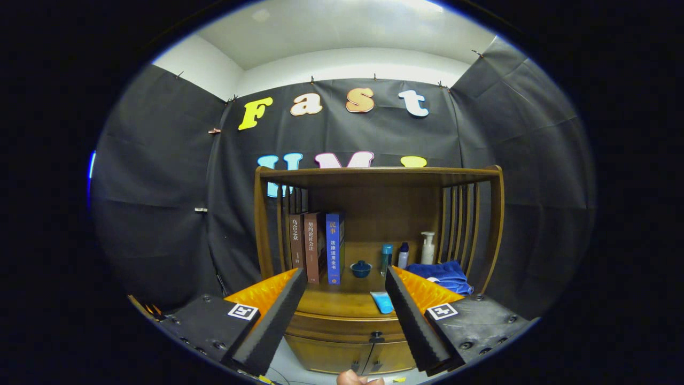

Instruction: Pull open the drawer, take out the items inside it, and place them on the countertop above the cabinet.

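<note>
Gripper view is showing the drawer sitting flush in the front of the wooden cabinet, closed, with a small dark knob at the middle of its front. Whatever is lying inside is hidden. The drawer front is running crosswise to the fingers; its long axis is lying side to side, so a pull would be coming straight back toward the camera.

The gripper is hovering in front of the cabinet with its fingers spread wide and gripping nothing. The knob is lying ahead of the fingers and low between them, a little nearer the right finger than the left finger. It is standing apart from both. The gripper is pointing level at the cabinet, aimed nearer the countertop than the knob.

On the countertop a light blue tube is lying just above the drawer, beside the right finger. Further back a small dark blue lidded bowl, three bottles, a folded blue cloth and three upright books are standing under the top shelf.

Judgement: a closed drawer with things on the countertop is fitting either a drawer waiting to be opened or one emptied and shut again; this moment is not settling which

Two lower cabinet doors are sitting below the drawer
</note>
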The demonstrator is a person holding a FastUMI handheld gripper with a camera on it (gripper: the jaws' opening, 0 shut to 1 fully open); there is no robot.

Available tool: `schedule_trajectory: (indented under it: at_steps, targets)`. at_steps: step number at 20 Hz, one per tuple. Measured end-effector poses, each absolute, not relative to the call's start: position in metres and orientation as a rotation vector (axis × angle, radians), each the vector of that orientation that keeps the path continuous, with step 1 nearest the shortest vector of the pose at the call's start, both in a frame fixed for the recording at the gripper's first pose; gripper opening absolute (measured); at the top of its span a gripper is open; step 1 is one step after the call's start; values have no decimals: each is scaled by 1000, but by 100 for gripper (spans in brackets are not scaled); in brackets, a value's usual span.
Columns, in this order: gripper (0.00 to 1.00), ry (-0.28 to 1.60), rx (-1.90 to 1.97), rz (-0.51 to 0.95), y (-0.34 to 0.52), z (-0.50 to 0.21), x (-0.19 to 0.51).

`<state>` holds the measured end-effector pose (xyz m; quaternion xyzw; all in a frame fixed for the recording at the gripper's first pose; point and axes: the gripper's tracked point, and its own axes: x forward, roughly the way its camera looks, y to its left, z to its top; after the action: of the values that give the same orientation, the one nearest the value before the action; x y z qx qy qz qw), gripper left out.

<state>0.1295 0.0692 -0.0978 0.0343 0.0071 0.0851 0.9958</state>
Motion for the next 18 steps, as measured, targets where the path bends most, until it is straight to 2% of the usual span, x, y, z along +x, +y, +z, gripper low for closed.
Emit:
schedule_trajectory:
  at_steps: [18]
  targets:
    - [99,-26,40,166,90,-73,107]
